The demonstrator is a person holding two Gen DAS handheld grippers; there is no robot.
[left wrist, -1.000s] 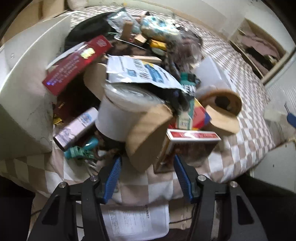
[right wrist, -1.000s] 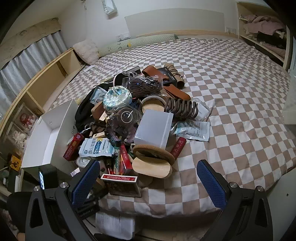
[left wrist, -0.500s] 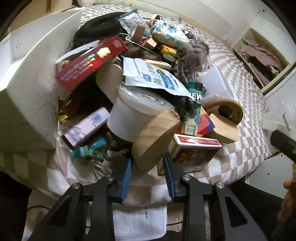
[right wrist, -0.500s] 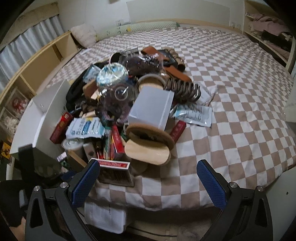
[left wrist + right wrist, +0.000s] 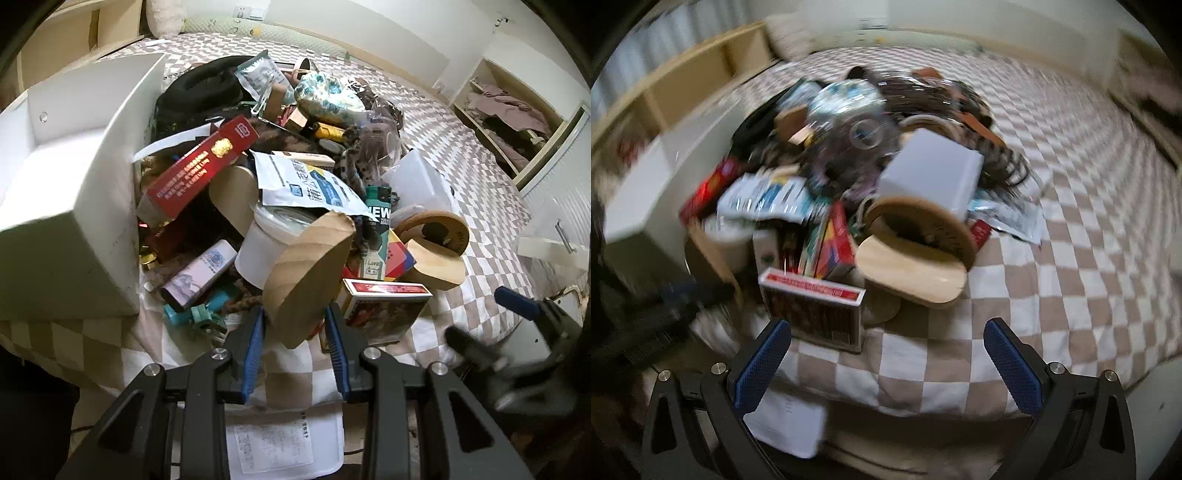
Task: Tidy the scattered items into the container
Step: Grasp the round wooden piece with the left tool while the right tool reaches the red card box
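Since a second ago your left gripper (image 5: 295,334) has clamped onto the wooden block (image 5: 308,280) (right gripper (image 5: 886,363) gaping, empty), yet the white container (image 5: 66,206) beside the pile seemingly holds nothing, so nearly everything remains.

Bed: we see a wide bed (image 5: 461,147) under a brown-and-white checked cover; we take it as our landmark.
Headboard wall: beyond the bed's far edge we see a pale wall (image 5: 369,33) with a switch plate (image 5: 251,13).
Padded strip: along the bed's far edge we see a light quilted bolster (image 5: 221,27).
Pillow: at the bed's far left corner we see a fluffy cream pillow (image 5: 162,16).
Shelving: left of the bed we see a low light-wood shelf unit (image 5: 683,85).
Wardrobe: right of the bed we see an open closet (image 5: 506,118) holding heaped clothes.
Light: we find the room dim and evenly lit.
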